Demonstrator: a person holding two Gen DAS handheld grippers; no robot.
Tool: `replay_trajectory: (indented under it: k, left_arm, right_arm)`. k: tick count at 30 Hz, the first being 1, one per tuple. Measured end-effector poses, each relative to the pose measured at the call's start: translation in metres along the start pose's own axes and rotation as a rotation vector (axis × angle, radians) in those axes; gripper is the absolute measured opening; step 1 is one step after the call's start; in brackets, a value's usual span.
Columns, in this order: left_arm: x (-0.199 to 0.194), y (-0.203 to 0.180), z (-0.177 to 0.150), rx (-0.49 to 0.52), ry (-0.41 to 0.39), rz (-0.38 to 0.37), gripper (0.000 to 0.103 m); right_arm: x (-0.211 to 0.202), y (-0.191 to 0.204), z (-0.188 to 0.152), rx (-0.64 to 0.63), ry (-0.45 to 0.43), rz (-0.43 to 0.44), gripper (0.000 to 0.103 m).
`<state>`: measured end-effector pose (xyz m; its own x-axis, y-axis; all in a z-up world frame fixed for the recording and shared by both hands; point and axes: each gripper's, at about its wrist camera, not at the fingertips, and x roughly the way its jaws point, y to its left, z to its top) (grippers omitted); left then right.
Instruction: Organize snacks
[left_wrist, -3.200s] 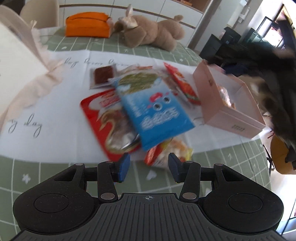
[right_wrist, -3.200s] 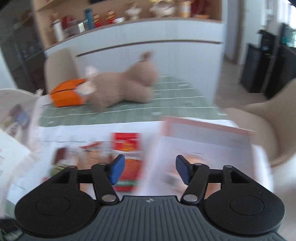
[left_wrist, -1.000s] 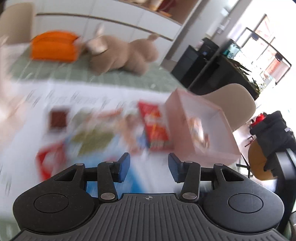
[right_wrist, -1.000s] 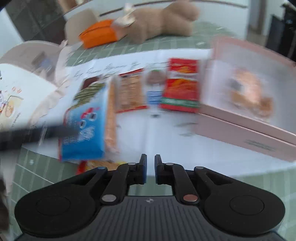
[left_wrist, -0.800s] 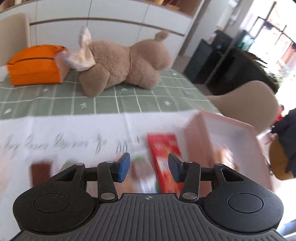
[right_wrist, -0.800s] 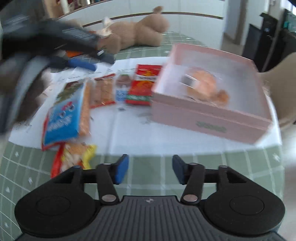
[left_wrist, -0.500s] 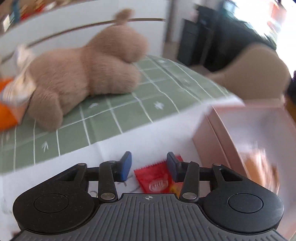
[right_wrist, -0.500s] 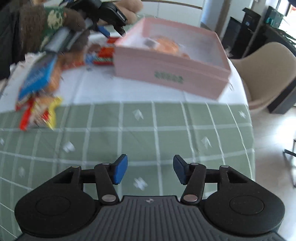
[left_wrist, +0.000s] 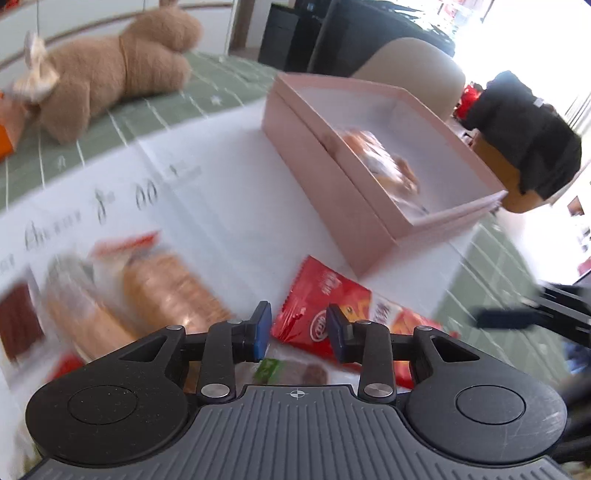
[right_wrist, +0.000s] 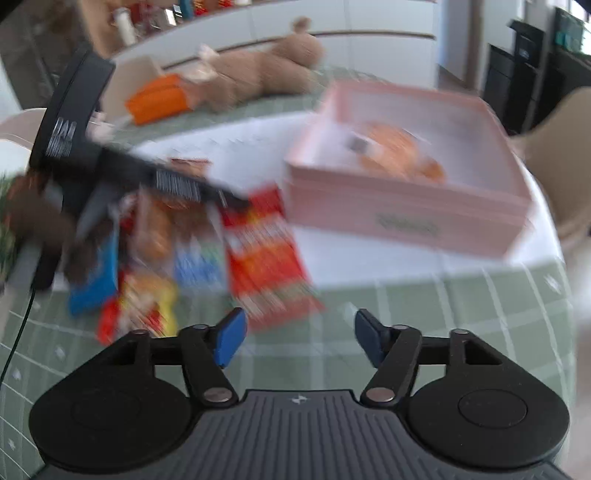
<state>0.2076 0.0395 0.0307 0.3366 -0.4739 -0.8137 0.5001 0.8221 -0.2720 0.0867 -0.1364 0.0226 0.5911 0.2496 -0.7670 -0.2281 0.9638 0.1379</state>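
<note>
Now, by item, from the snacks outward.

Red snack packet (left_wrist: 325, 295): lies flat on the white paper sheet (left_wrist: 221, 192), just beside the near corner of the pink box (left_wrist: 332, 184); in the right wrist view the same packet (right_wrist: 266, 254) reaches onto the green checked tablecloth (right_wrist: 443, 314).

Left gripper (left_wrist: 298, 328): hangs just over the packet's near edge, jaws part open and lately closing; the packet shows in the gap between the blue pads (left_wrist: 262, 330), but no pad presses it, so nothing is grasped.

Other snacks: two clear-wrapped bread-like packs (left_wrist: 166, 291) lie left of the red packet, and a dark brown packet (left_wrist: 18, 325) further left; all are blurred. From the right wrist a blue packet (right_wrist: 96, 280) and a yellow-and-red one (right_wrist: 144, 306) lie at the near end of the pile.

Pink box: open, on the paper, with one orange-brown wrapped snack (left_wrist: 388, 166) inside.

Right gripper (right_wrist: 300, 341): released, jaws wide and lately opening, empty, over bare tablecloth near the box's front wall.

Farther back: a brown plush toy (left_wrist: 110, 70) lies on the cloth behind the paper, beside an orange pouch (right_wrist: 155, 98).

Edge of table: a beige chair (left_wrist: 417, 70) stands behind the box.
</note>
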Motion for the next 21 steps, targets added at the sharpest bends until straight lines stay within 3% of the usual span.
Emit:
replay_trajectory:
  k: [6,9,11,14,18,21]
  left_arm:
    - [-0.041,0.005,-0.011,-0.186,-0.088,0.091,0.037]
    - [-0.065,0.01,-0.019,-0.236,-0.167,0.154,0.038]
    - [-0.079,0.022,-0.024,-0.285,-0.225,0.242,0.039]
    - [-0.09,0.061,-0.032,-0.423,-0.286,0.35,0.039]
    - [-0.082,0.116,-0.028,-0.576,-0.264,0.376,0.039]
    - [-0.06,0.137,-0.017,-0.584,-0.208,0.38,0.039]
  right_arm:
    - [0.044,0.011,0.017,-0.033,0.024,-0.053,0.069]
    - [0.037,0.003,0.015,0.0,0.034,-0.051,0.051]
    - [0.028,-0.009,0.009,0.041,0.045,-0.034,0.043]
    - [0.011,-0.023,-0.009,0.07,0.05,-0.087,0.037]
    - [-0.006,-0.033,-0.035,0.099,0.049,-0.132,0.037]
    - [-0.015,-0.035,-0.046,0.121,0.045,-0.142,0.04]
